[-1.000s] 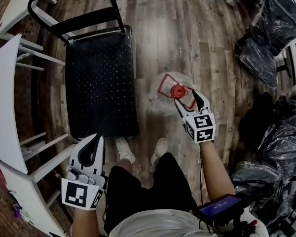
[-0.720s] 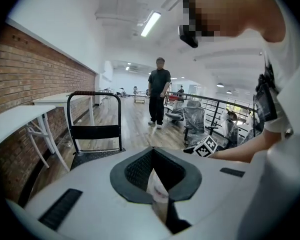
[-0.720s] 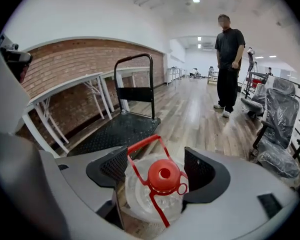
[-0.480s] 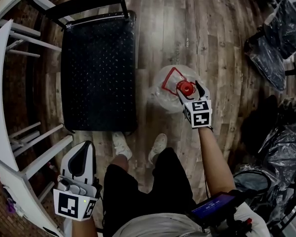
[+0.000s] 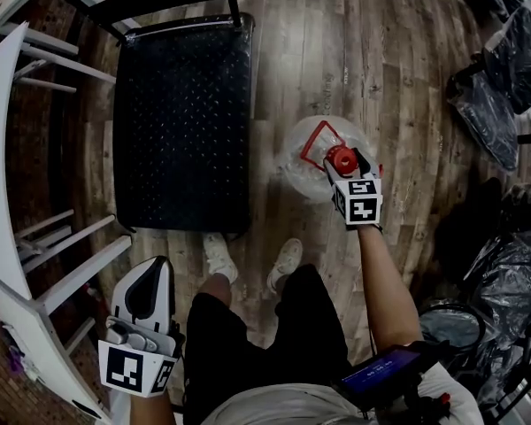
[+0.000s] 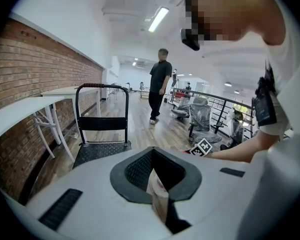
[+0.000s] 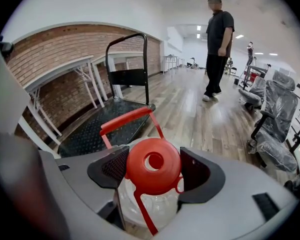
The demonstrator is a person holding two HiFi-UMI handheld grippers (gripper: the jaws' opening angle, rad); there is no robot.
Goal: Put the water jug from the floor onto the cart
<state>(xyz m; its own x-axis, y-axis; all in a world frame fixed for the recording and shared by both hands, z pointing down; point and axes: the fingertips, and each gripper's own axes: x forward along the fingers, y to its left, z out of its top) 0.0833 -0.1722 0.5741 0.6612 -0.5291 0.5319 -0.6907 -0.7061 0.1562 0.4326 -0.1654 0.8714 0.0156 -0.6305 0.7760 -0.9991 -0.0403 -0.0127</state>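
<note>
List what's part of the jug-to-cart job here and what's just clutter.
Job:
- water jug, on the floor, its red cap between the jaws of the right tool
- right tool, open
- cart, beside the jug

Just around:
- left tool, shut, nothing in it
- white tables
- wrapped chairs
- bystander

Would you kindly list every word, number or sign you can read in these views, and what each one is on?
No text can be read anywhere.
Left gripper cube and right gripper cube: black-and-white square patterns, no letters.
Screen at the person's waist: lit blue, too small to read.
Water jug: no label shows.
</note>
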